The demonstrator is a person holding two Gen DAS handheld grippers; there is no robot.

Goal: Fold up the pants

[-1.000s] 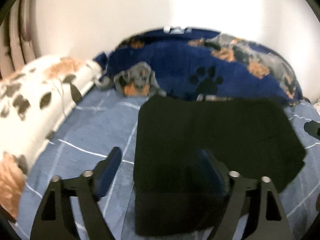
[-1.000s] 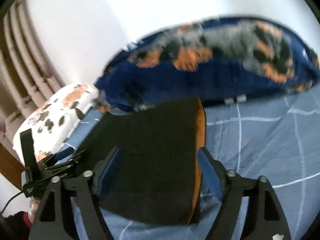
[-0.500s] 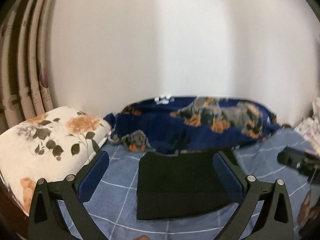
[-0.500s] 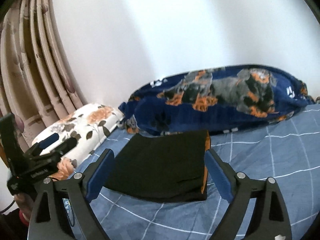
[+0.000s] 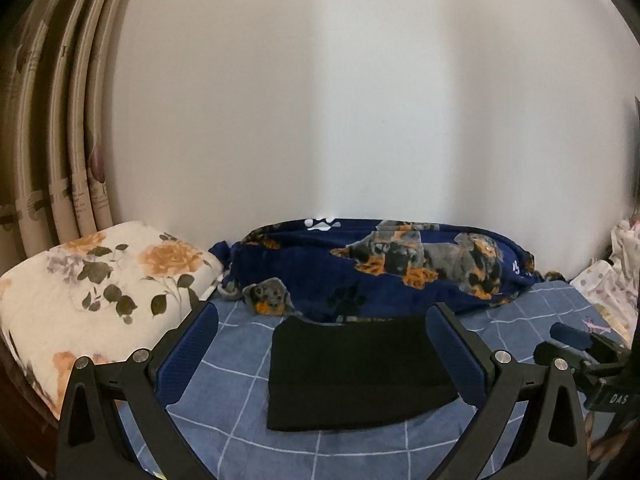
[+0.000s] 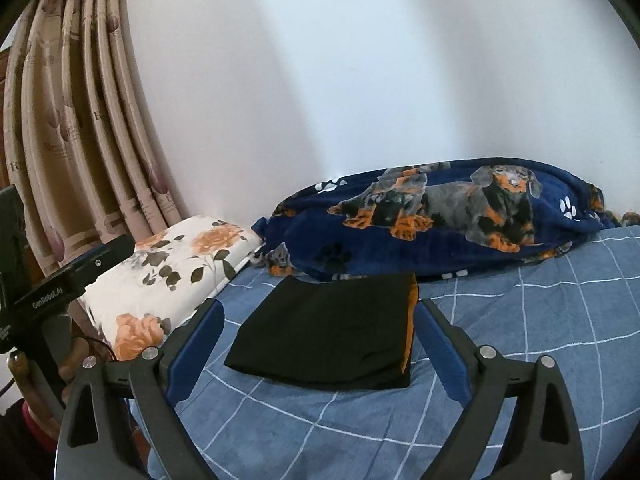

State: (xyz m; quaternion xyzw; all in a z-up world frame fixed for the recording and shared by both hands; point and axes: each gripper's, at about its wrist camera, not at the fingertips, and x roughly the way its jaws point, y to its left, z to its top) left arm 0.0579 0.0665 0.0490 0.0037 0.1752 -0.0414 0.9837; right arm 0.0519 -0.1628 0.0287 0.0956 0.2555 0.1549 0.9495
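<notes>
Since the earlier frames both grippers have lifted away from the pants (image 5: 352, 376): a second ago the black cloth filled the lower view between the fingers, and now it lies small and flat on the bed (image 5: 532, 320), clear of both tools. The left gripper (image 5: 322, 354) has its fingers spread wide with nothing between the pads; its jaws have just been opening. In its view the folded pants sit past the fingertips, framed in the gap but lower and farther off, touching neither finger.

From left to right across that view: a beige curtain (image 5: 60, 128), a floral pillow (image 5: 100, 292), a navy dog-print blanket (image 5: 400, 276) bunched against the white wall just behind the pants, and at the right edge the other tool.

The right gripper (image 6: 318, 342) also stands wide and empty, its jaws having just been opening. In its view the pants (image 6: 332, 340) form a neat black rectangle on the blue checked sheet, an orange lining showing along the right edge, apart from both fingers.
</notes>
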